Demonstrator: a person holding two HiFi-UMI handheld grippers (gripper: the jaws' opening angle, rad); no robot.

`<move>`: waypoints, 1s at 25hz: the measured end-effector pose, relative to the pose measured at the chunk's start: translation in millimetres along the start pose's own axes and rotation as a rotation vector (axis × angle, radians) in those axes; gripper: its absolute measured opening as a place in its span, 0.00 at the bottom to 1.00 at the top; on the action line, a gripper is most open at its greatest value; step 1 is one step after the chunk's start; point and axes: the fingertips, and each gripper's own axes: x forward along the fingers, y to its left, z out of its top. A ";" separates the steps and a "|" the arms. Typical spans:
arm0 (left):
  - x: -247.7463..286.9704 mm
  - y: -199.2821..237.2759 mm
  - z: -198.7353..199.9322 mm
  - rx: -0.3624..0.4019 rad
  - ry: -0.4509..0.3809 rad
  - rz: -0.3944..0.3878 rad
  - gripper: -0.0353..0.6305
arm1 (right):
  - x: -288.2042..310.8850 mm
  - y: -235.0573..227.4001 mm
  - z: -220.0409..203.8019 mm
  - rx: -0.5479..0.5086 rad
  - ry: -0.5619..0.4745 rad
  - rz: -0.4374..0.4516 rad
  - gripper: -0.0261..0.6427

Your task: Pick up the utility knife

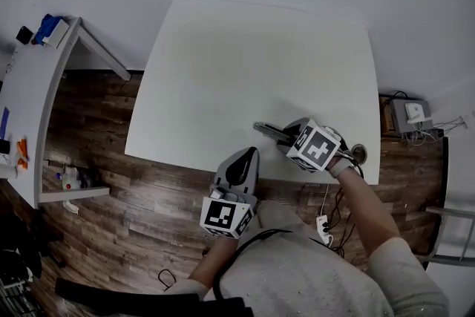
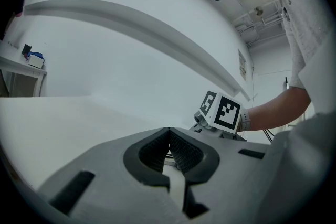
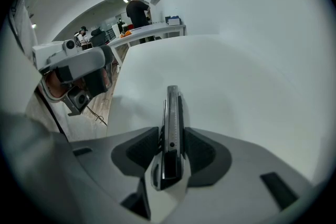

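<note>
The utility knife (image 1: 269,133), slim and dark with a metal rail, lies near the front edge of the white table (image 1: 245,63). My right gripper (image 1: 286,140) tilts steeply down over its near end. In the right gripper view the utility knife (image 3: 171,123) runs straight out between the pads, which touch both of its sides, so the right gripper (image 3: 171,153) is shut on it. My left gripper (image 1: 251,154) hovers level just off the table's front edge. In its own view the left gripper (image 2: 169,147) is shut with nothing in it.
A side desk (image 1: 44,78) with small blue things stands at the left over a wooden floor (image 1: 148,197). Cables and a power strip (image 1: 324,223) lie on the floor below the right arm. A grey box (image 1: 412,115) sits right of the table. People (image 3: 137,8) stand far off.
</note>
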 end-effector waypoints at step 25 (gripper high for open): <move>3.8 -12.4 38.8 -0.001 -0.010 -0.037 0.06 | -78.4 4.7 39.0 0.174 -0.268 -0.054 0.25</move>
